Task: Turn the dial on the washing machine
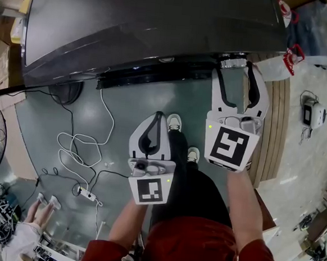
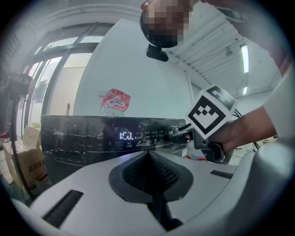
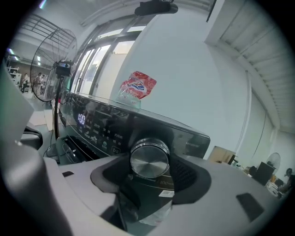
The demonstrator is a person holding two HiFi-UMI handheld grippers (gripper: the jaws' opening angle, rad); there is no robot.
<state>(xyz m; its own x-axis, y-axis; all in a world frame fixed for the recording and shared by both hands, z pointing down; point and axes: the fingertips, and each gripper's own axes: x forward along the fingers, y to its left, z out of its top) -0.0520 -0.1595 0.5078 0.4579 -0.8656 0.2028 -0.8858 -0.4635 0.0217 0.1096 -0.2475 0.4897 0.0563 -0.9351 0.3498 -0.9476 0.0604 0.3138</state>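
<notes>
A dark washing machine (image 1: 149,24) fills the top of the head view. Its round metal dial (image 1: 232,63) sits at the right end of the control panel (image 2: 92,136), whose display (image 2: 126,135) is lit. My right gripper (image 1: 234,71) straddles the dial (image 3: 149,159) with one jaw on either side of it. The pads stand close beside the rim, and a small gap shows on the right side. It is open. My left gripper (image 1: 157,121) hangs lower and to the left, away from the machine, shut with nothing held. From the left gripper (image 2: 150,156) view, the right gripper (image 2: 184,134) reaches the dial (image 2: 174,132).
A red and white packet (image 3: 137,87) lies on the machine's top. A standing fan (image 3: 55,64) is at the left. White cables and a power strip (image 1: 85,193) lie on the floor. Wooden planks (image 1: 274,124) run along the right, and cardboard boxes (image 2: 32,161) stand at the left.
</notes>
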